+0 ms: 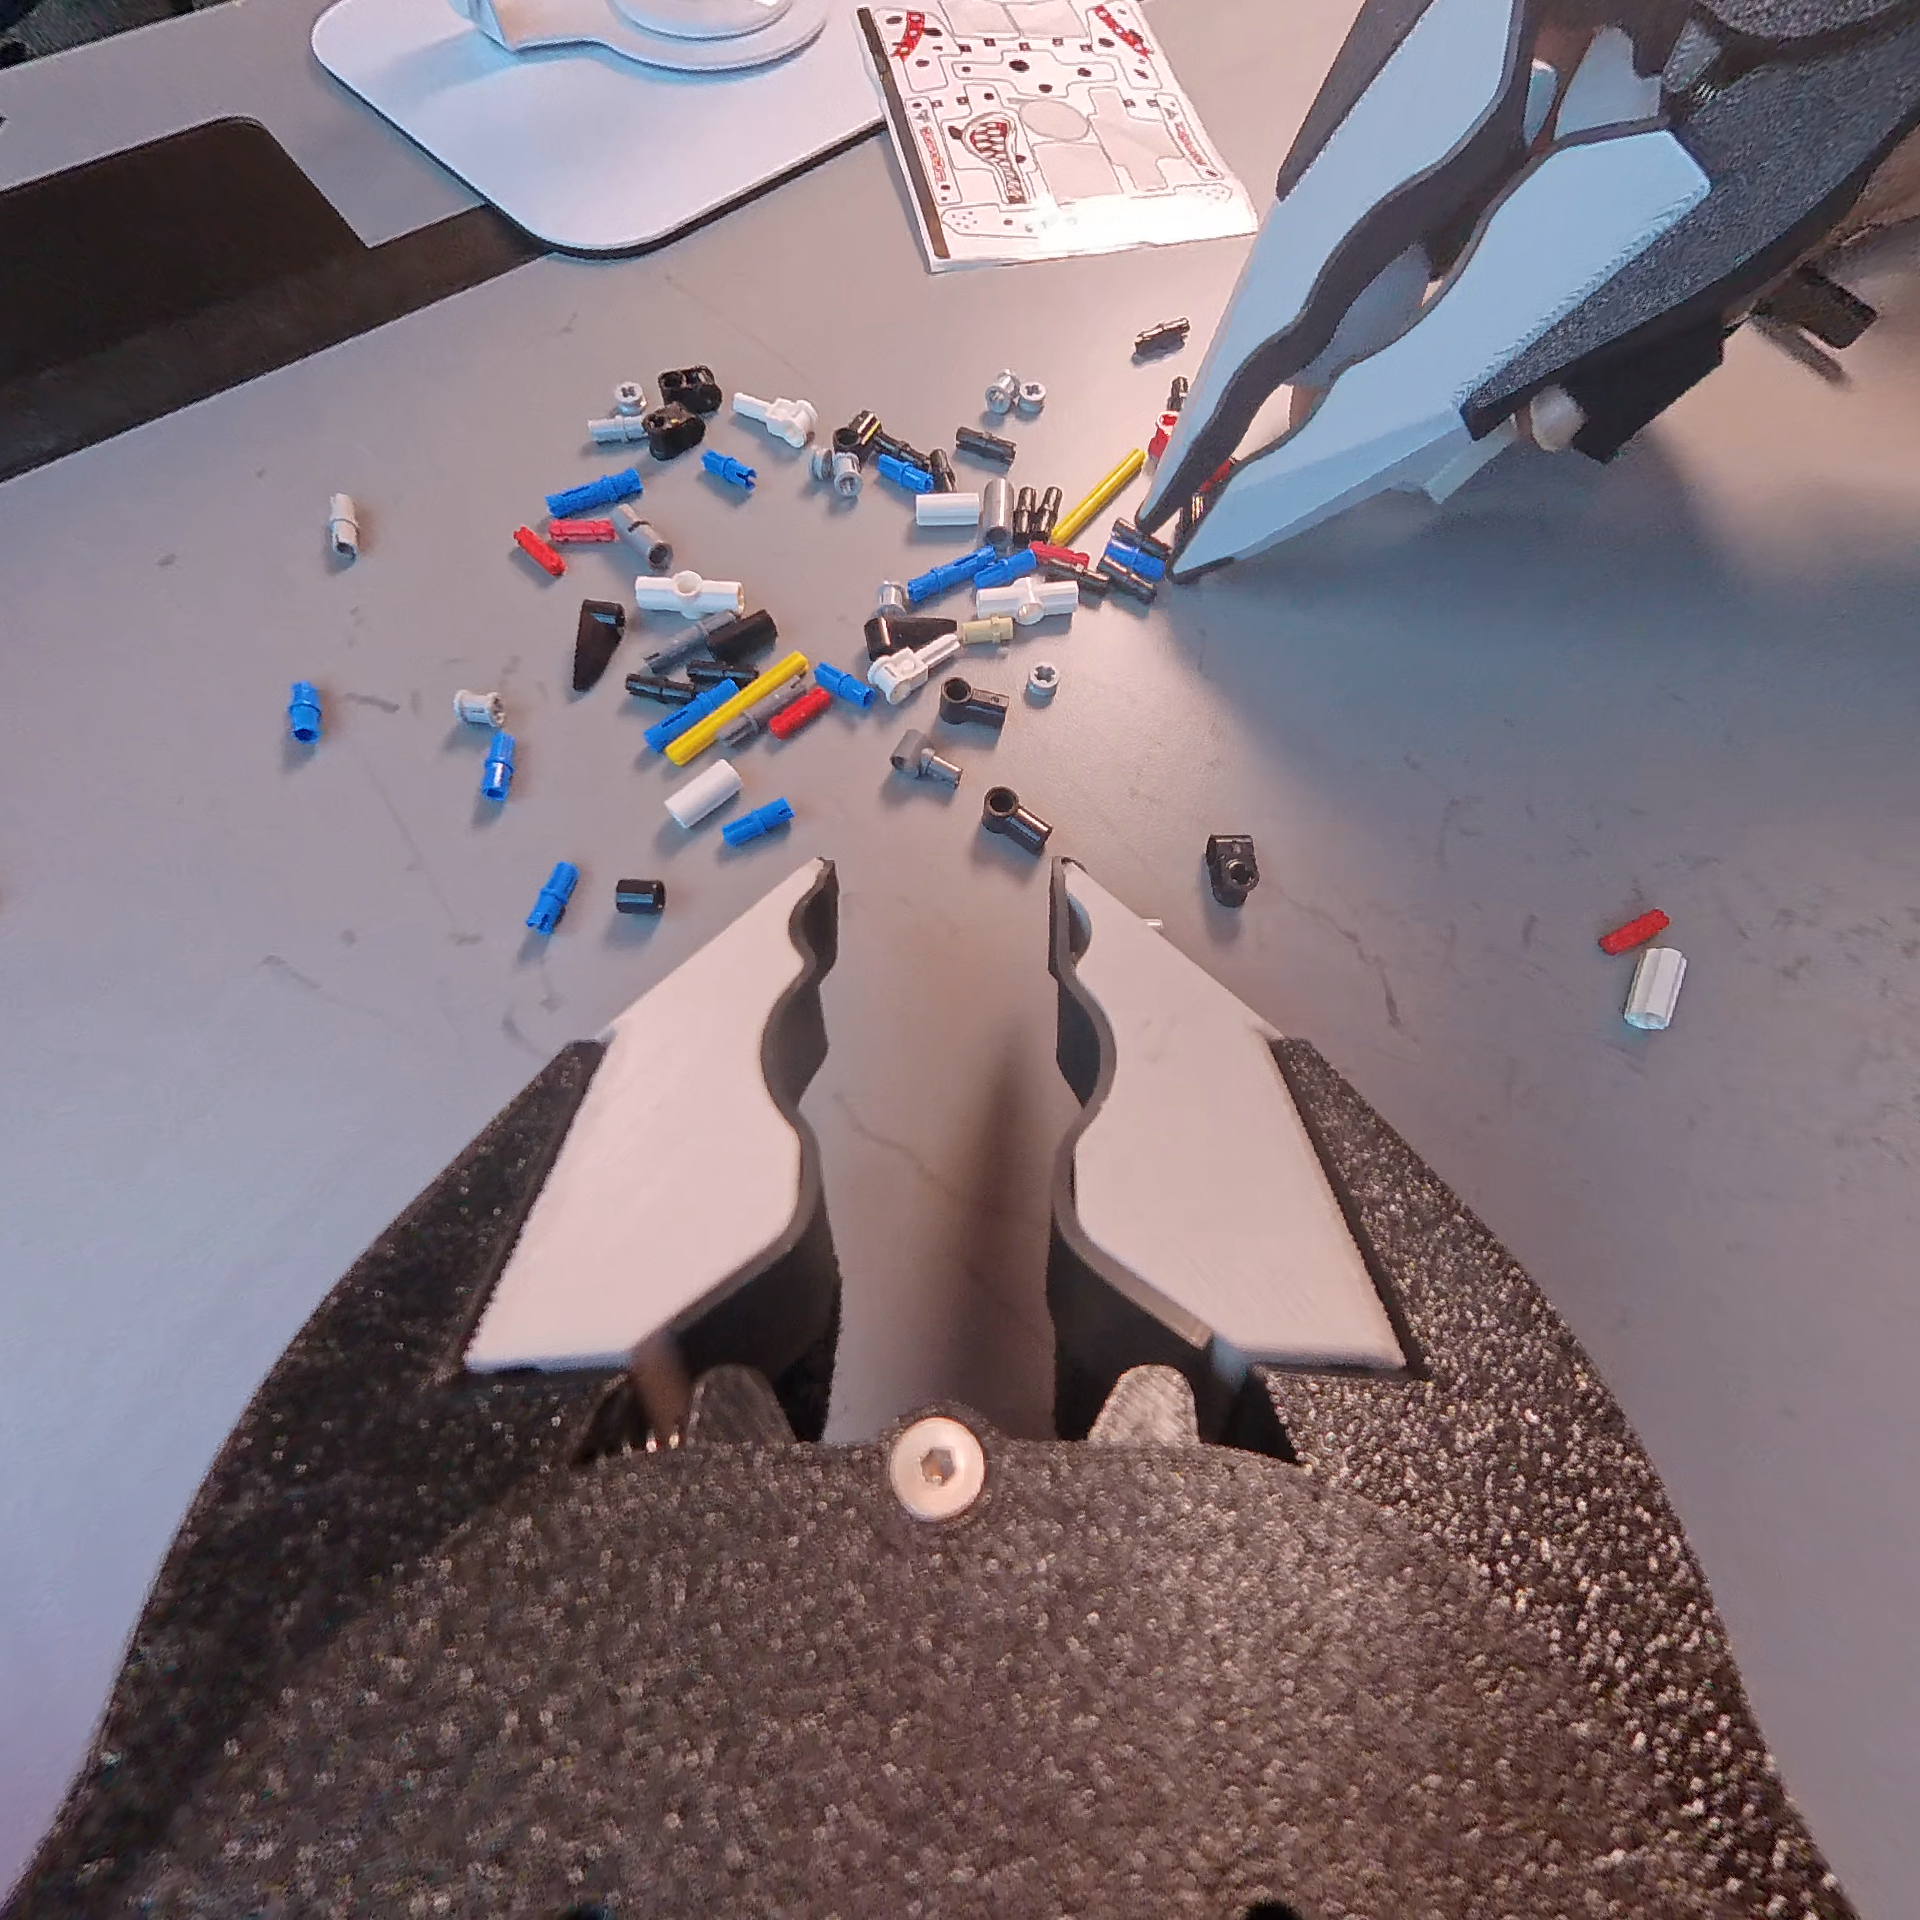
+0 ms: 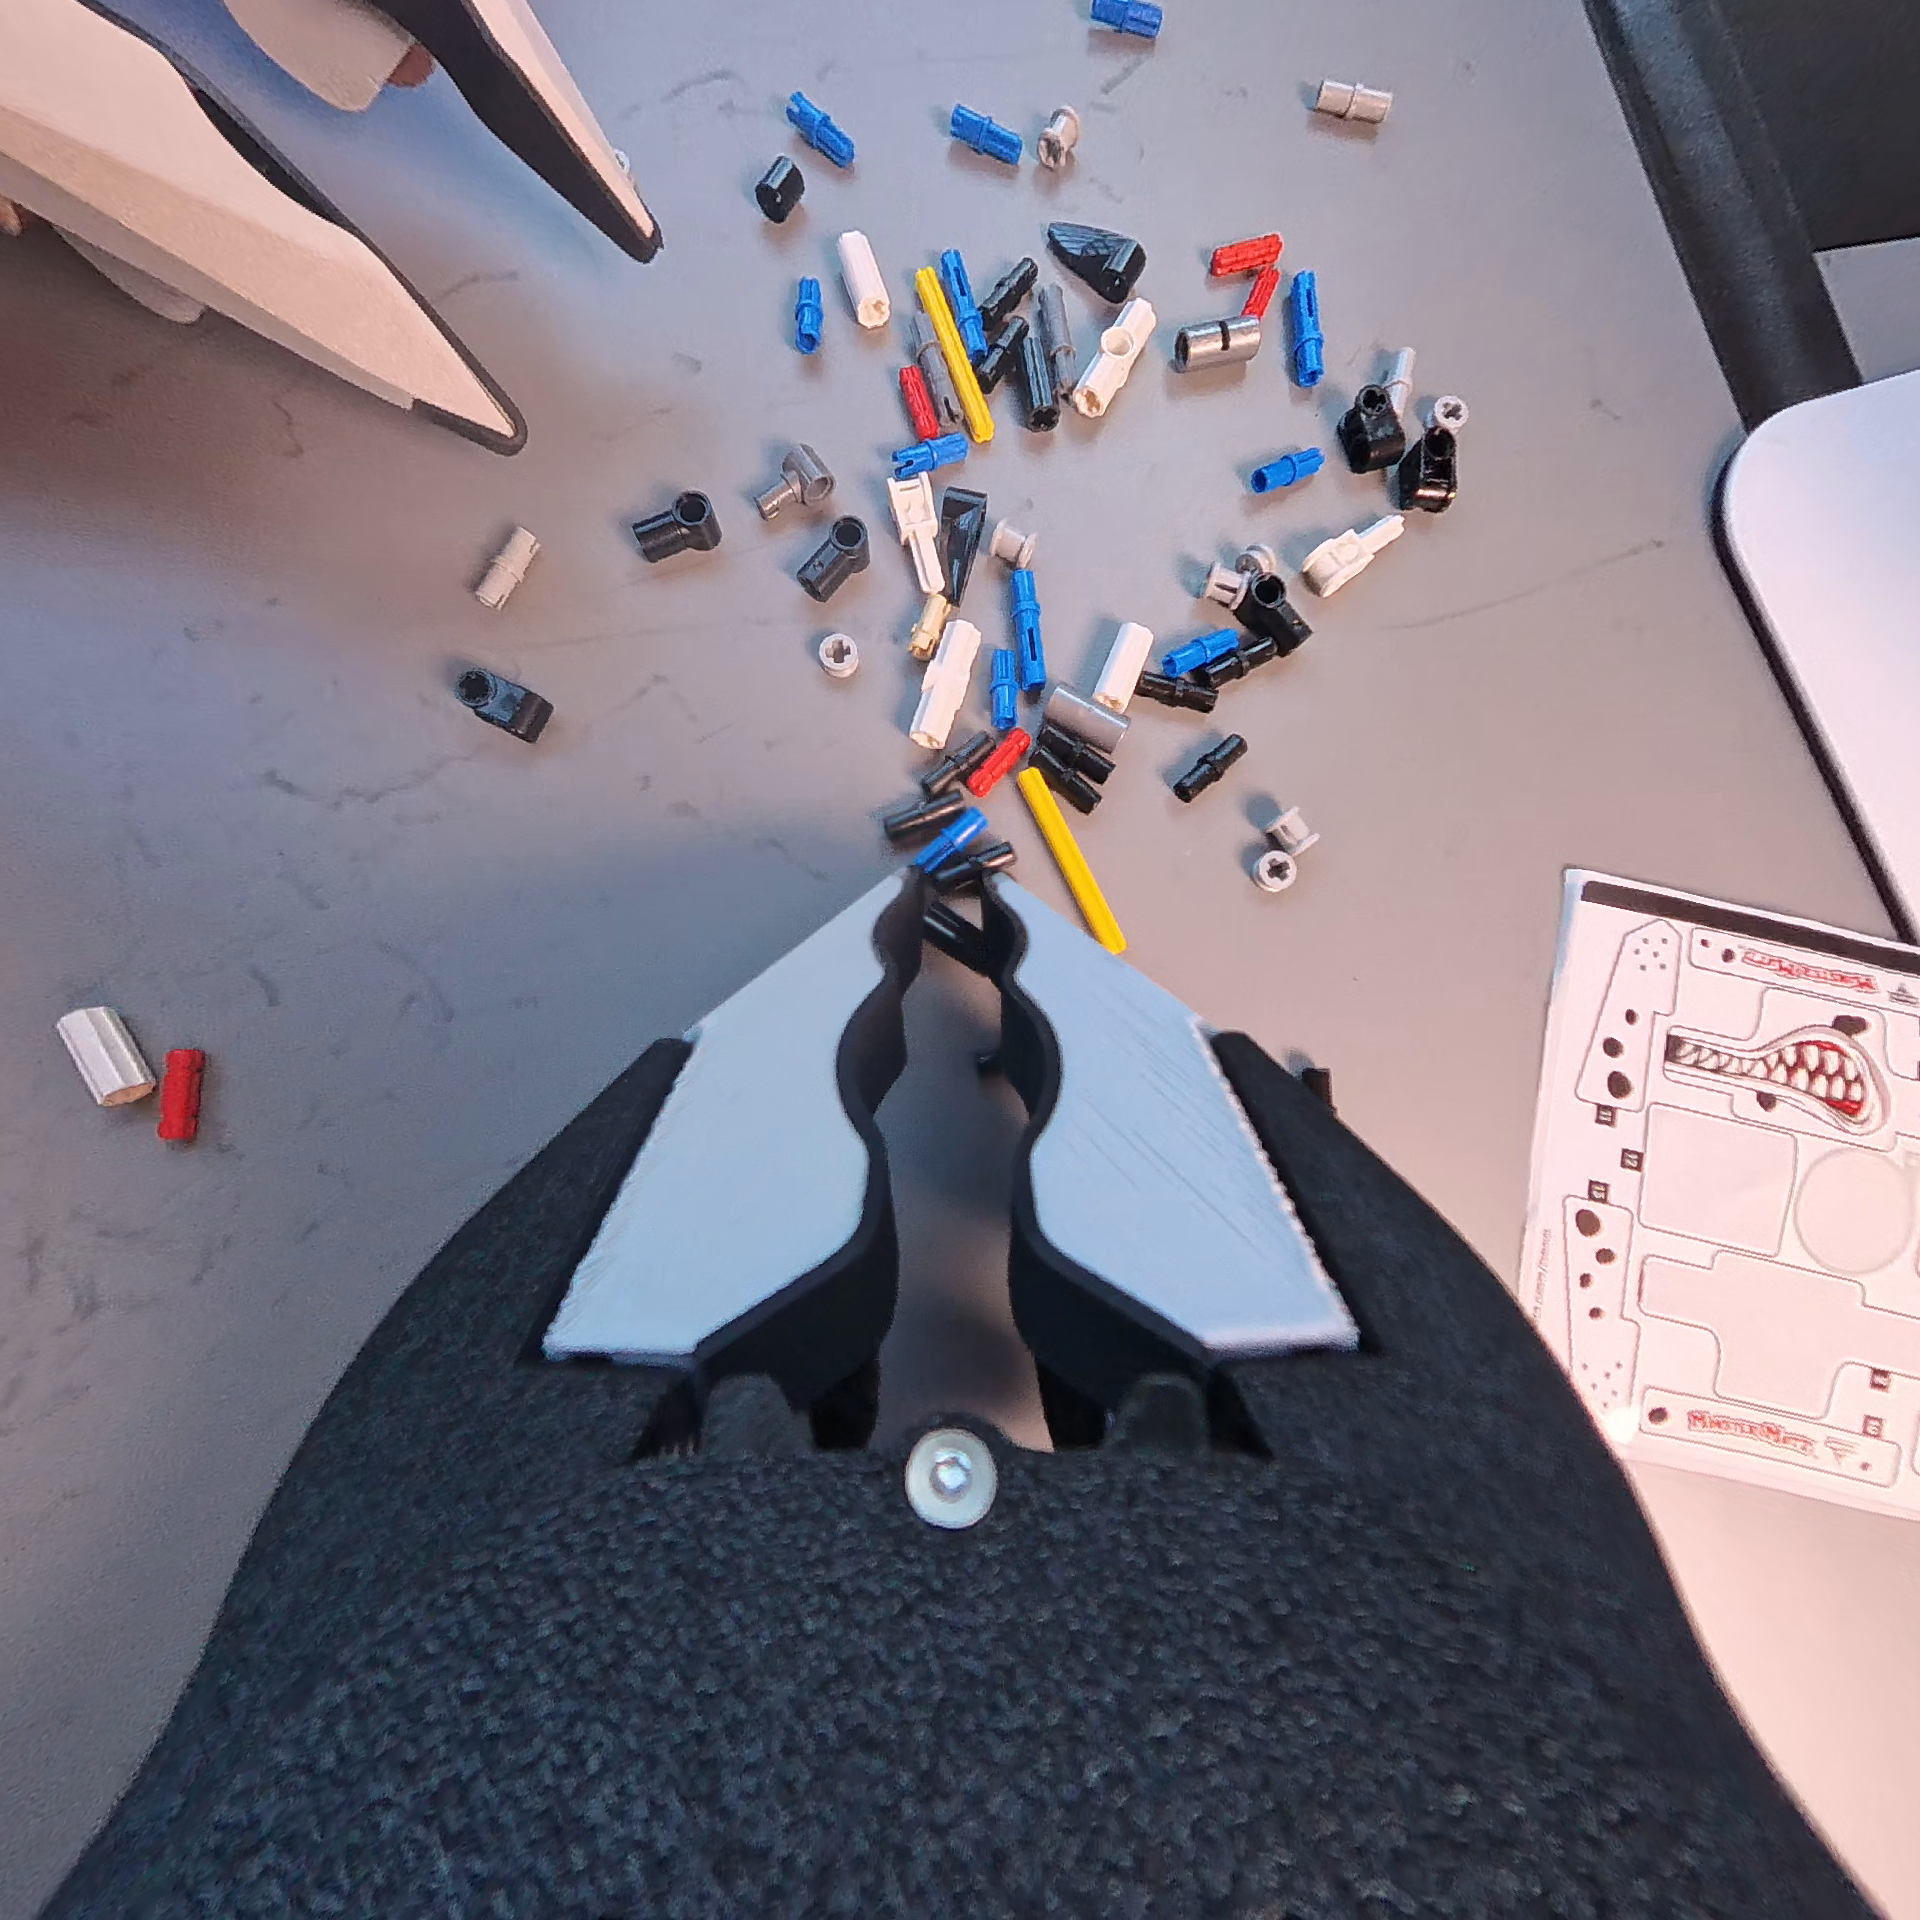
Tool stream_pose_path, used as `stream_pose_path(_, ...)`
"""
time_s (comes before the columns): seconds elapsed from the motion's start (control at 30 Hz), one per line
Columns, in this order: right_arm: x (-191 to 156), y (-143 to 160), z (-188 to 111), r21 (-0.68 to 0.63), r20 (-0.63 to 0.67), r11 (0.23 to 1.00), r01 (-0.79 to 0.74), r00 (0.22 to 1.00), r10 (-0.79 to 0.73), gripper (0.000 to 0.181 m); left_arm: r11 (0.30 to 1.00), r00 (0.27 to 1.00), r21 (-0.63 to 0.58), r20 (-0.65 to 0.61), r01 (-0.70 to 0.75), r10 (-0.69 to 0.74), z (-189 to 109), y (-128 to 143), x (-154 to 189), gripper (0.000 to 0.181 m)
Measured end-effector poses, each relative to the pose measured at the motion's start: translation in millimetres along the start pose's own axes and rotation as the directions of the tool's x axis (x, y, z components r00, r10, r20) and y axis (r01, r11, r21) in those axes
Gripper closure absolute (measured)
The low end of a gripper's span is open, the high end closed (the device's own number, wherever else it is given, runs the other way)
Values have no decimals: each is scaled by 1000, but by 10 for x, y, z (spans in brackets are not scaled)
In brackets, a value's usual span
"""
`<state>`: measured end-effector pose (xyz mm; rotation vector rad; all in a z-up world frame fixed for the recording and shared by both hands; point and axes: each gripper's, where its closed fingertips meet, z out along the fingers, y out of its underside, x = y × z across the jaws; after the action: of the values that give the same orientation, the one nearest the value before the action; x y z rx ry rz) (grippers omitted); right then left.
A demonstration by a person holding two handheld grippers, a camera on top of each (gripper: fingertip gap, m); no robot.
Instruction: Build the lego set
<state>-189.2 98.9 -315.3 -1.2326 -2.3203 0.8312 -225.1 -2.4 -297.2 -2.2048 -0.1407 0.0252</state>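
Fingers (image 2: 906,914) nearly closed, black pin (image 2: 951,923) between

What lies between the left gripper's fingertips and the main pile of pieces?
Left wrist view: only bare table ahead of the left gripper, flanked by a blue pin and black connector.

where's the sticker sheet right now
The sticker sheet lies flat on the table, right of the right gripper in its wrist view, beyond the pile of pieces in the left view.

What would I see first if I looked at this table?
First, the scattered pile of small lego pieces, blue, black, white, red and yellow, in the middle of the grey table. The right gripper pokes into the pile's edge around a black pin. A sticker sheet lies beyond.
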Motion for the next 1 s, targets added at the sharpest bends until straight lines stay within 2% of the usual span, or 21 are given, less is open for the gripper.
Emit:
stream_pose_path(0.3, 93, -16, -8, 21, -59, 1000, 1, 998, 0, 173, 1000, 1000, -4, -5, -4, 4, 3, 4, 13, 140)
stream_pose_path(0.57, 176, -40, -327, 112, -133, 993, -24, 990, 39, 153, 1000, 1000, -11, -15, -11, 10, 7, 15, 33, 141)
stream_pose_path(0.8, -168, 219, -608, 127, -130, 991, -40, 990, 57, 152, 997, 995, -31, -74, -69, 66, 44, 34, 184, 156)
stream_pose_path(1.0, -503, 436, -717, 142, -100, 987, -77, 991, 91, 152, 993, 993, -55, -65, -105, 101, 162, -1, 191, 157)
